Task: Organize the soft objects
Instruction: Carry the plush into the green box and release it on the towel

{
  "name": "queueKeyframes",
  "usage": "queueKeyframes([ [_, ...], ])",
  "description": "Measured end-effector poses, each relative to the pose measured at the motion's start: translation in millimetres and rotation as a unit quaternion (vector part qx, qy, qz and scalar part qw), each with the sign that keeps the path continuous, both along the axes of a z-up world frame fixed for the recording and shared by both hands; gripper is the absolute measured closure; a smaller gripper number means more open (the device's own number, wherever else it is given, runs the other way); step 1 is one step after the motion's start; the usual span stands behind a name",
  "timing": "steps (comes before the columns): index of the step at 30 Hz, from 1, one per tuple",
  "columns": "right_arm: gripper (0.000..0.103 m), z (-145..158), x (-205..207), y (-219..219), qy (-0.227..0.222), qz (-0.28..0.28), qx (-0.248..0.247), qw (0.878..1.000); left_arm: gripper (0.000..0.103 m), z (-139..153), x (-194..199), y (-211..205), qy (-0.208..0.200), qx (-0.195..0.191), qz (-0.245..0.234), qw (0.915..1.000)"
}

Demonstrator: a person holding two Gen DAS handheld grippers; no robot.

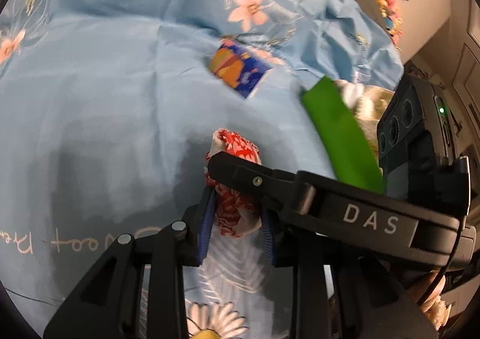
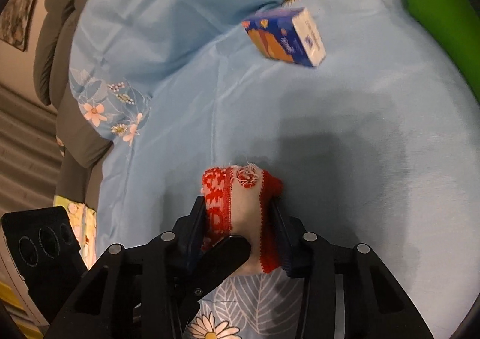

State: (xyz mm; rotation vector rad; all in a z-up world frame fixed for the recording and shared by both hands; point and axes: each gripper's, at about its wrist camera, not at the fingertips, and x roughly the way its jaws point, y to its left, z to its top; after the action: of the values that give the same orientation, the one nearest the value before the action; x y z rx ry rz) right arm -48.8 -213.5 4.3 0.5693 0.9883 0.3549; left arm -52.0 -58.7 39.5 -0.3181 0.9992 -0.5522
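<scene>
both grippers pinch the same bunched red-and-white patterned cloth (image 2: 240, 204) lying on the light blue floral bedsheet (image 2: 345, 129): the left gripper (image 1: 237, 216) narrow on it, the right gripper (image 2: 240, 228) a little wider, blue pads (image 2: 196, 228) pressed against its sides; a blue tissue pack (image 2: 285, 36) sits beyond
</scene>
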Motion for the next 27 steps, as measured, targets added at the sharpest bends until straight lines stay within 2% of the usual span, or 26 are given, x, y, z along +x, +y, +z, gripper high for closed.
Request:
queueKeyframes([
  [5,0.06,40,-24,-24,-0.059,-0.022,-0.001,0.998,0.077,32,-13,-17,-0.058,-0.01,-0.027,0.9979],
  [10,0.06,78,-50,-64,-0.114,-0.065,-0.004,0.991,0.077,68,-25,-55,-0.117,-0.031,-0.066,0.9905],
  [13,0.06,91,-64,-94,-0.136,-0.104,-0.013,0.985,0.077,81,-27,-84,-0.137,-0.042,-0.096,0.985],
  [18,0.06,101,-77,-141,-0.161,-0.166,-0.018,0.973,0.077,96,-22,-145,-0.156,-0.056,-0.152,0.9743],
  [21,0.06,101,-87,-170,-0.181,-0.21,-0.023,0.96,0.077,98,-21,-172,-0.164,-0.069,-0.176,0.9682],
  [27,0.06,89,-84,-214,-0.161,-0.268,-0.016,0.95,0.077,90,-11,-224,-0.154,-0.072,-0.22,0.9607],
])
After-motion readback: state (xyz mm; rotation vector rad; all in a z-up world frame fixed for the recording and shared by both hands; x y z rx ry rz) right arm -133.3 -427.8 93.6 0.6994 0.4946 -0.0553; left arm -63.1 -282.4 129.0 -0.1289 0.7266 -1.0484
